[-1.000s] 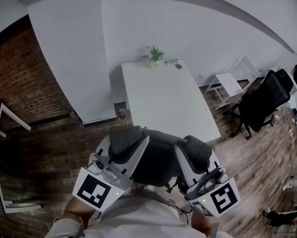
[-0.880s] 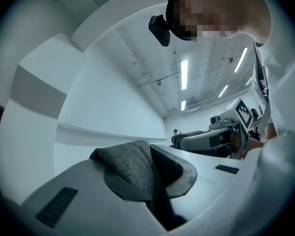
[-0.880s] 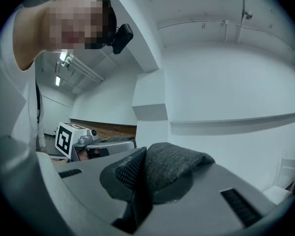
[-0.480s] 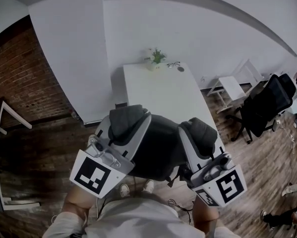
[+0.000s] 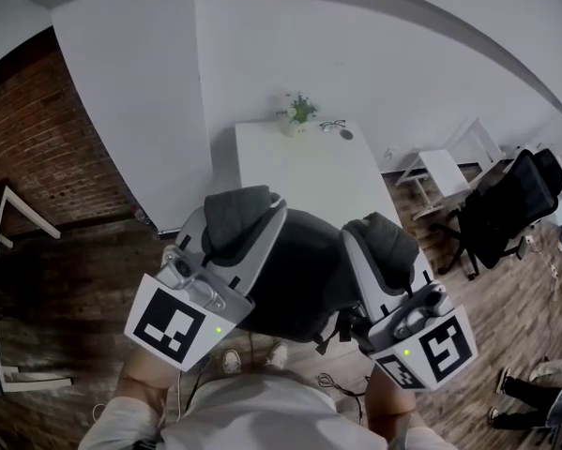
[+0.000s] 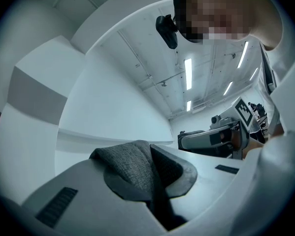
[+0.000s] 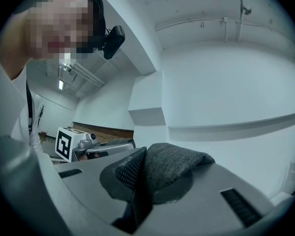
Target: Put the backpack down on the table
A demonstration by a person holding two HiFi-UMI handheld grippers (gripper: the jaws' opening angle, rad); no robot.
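**While both grippers clamp the backpack, it hangs at the table's near end**

With both arms held out ahead and side by side, my left gripper (image 5: 245, 216) and right gripper (image 5: 382, 237) point forward about level, their marker cubes back near my chest. Each is clenched on a bunch of grey fabric from the backpack (image 5: 304, 270). It hangs between them, up off the floor, and overlaps the near end of the white table (image 5: 309, 172) in the head view. At the table's far end stands a potted plant (image 5: 299, 112), with glasses (image 5: 329, 125) just beside it. Compared with a second ago, both grips are unchanged, but the pack and grippers have come forward and cover more of the tabletop.
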